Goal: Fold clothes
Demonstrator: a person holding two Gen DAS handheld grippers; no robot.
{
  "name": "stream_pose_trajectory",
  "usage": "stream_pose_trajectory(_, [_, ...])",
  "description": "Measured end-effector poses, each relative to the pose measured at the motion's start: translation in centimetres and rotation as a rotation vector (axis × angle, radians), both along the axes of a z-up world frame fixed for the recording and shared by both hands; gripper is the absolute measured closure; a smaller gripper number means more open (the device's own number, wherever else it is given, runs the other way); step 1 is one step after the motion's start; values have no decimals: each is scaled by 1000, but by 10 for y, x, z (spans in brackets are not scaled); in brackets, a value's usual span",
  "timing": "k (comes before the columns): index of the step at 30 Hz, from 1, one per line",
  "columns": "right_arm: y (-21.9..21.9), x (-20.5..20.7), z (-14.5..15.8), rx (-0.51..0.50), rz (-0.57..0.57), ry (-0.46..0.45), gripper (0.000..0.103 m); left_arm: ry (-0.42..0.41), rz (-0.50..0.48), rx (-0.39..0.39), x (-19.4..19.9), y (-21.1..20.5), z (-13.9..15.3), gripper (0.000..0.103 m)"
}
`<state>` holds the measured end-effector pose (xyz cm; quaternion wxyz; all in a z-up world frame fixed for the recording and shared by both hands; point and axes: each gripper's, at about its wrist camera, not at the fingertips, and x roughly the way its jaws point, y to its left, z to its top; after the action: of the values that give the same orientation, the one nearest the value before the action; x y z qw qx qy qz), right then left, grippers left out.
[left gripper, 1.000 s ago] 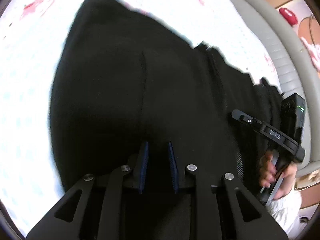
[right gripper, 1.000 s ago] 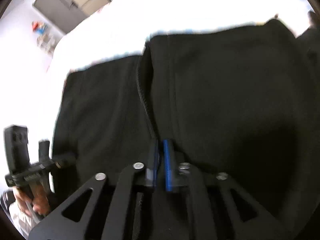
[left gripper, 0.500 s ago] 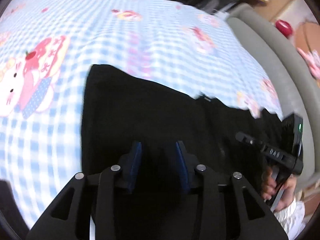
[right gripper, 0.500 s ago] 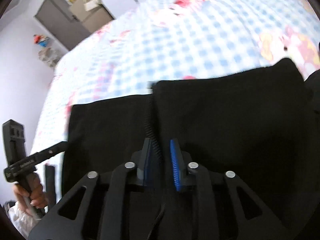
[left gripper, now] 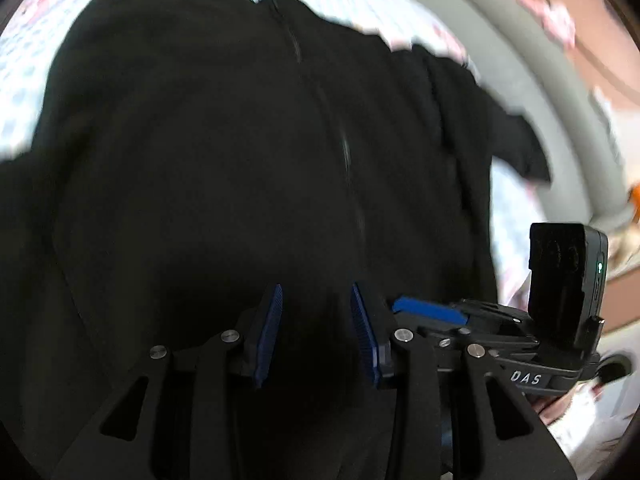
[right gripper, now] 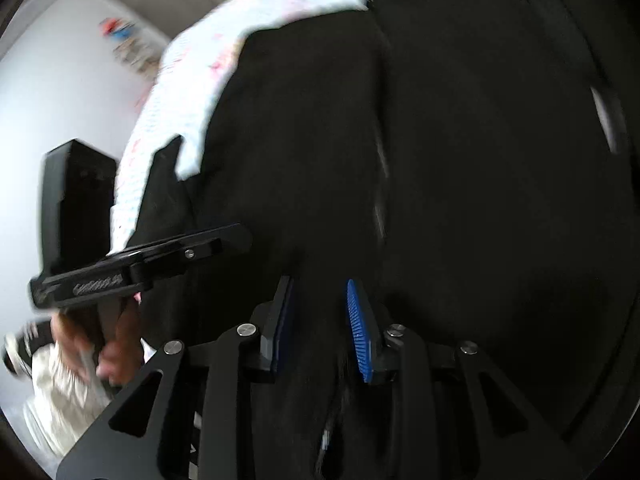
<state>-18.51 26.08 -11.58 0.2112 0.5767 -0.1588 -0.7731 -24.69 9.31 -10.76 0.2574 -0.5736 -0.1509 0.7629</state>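
On the checked bed (left gripper: 24, 60) a black zip garment (left gripper: 200, 140) lies spread, zipper running straight ahead between both spread tools: left tool (left gripper: 316, 332) and right tool (right gripper: 320, 328) hover close together, equally near.

A home bedroom, by all signs: a bed (left gripper: 24, 60) with a light blue checked sheet (right gripper: 188, 92) printed with pink cartoon figures, a padded grey bed frame (left gripper: 568, 92) curving along its edge, a pale wall (right gripper: 68, 92) with small blurred colourful things (right gripper: 132, 48) further back.
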Motion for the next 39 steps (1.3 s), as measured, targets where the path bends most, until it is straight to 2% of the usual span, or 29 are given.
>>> stream_pose_trajectory(3, [12,58,-22,7,-43,-40,75,-29,-44,-89,35,17,-15,65])
stream_pose_trajectory(5, [14,80,-2,-9,-58,6,73,14,-34,-56,55,13,-3,65])
stream_pose_trajectory(6, [15,91,8,-17,-65,29,72,26,-30,0,65,9,5,64])
stream_pose_trajectory(8, [17,107,22,-10,-59,75,72,47,-24,53,80,5,13,62])
stream_pose_trajectory(9, [18,113,26,4,-48,99,66,34,-33,57,86,7,9,61])
stream_pose_trajectory(10, [18,117,28,23,-37,115,60,5,-52,50,89,13,2,60])
stream_pose_trajectory(12, [6,113,-7,142,-24,35,61,-55,-112,-38,94,27,-15,60])
stream_pose_trajectory(13, [12,118,-17,109,-47,0,63,-74,-139,-87,96,34,-22,60])
stream_pose_trajectory(14, [15,124,-12,91,-50,13,64,-60,-132,-91,99,34,-19,60])
stream_pose_trajectory(18, [27,151,8,31,-58,69,64,-28,-88,6,113,16,6,59])
stream_pose_trajectory(20, [32,165,18,15,-55,97,64,-38,-93,26,125,11,7,59])
stream_pose_trajectory(22, [27,167,11,16,-41,75,64,-70,-73,-11,137,9,-3,59])
stream_pose_trajectory(27, [18,170,-3,31,-24,39,64,-159,-19,20,149,-5,-20,59])
stream_pose_trajectory(30, [13,173,-9,34,-20,32,64,-158,-25,22,166,3,-30,60])
stream_pose_trajectory(35, [4,179,-20,40,-13,20,64,-133,-28,35,184,5,-31,58])
stream_pose_trajectory(36, [2,180,-23,40,-11,15,64,-124,-23,28,185,5,-31,64])
stream_pose_trajectory(37, [-8,176,-30,42,3,-4,64,-105,-20,11,186,5,-30,86])
stream_pose_trajectory(39, [-19,178,-39,60,20,-27,64,-61,-15,-25,191,10,-22,91])
